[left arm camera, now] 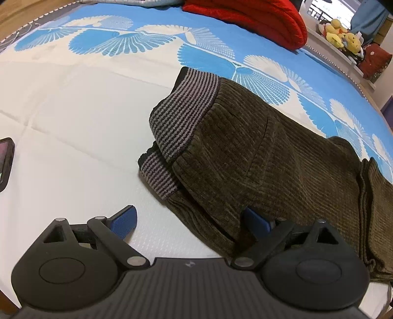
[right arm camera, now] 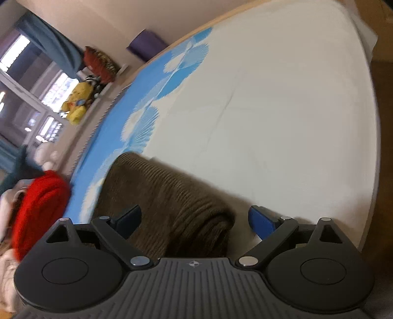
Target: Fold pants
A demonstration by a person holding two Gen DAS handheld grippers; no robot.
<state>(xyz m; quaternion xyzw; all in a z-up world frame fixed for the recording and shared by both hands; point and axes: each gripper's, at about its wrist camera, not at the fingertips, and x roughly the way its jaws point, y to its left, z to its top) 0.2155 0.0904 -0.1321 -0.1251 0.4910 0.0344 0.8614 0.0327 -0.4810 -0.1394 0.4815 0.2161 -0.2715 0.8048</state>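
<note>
- The pants (left arm camera: 258, 147), folded brown corduroy with a striped waistband, lie on the bed sheet (left arm camera: 73, 110)
- Beyond the pants: a red cushion (left arm camera: 258, 19) and yellow plush toys (left arm camera: 343, 34); a dark phone (left arm camera: 5, 164) well off their waistband side
- Left gripper (left arm camera: 189, 220) spread wide, holding nothing, one pad over the pants' edge
- Right gripper (right arm camera: 194, 220) spread wide around the pants' fold, not gripping
- No readable writing

We see the pants (left arm camera: 258, 152) lying on the bed (left arm camera: 73, 117), a cushion (left arm camera: 258, 19) behind them, a phone (left arm camera: 5, 164) at left.
</note>
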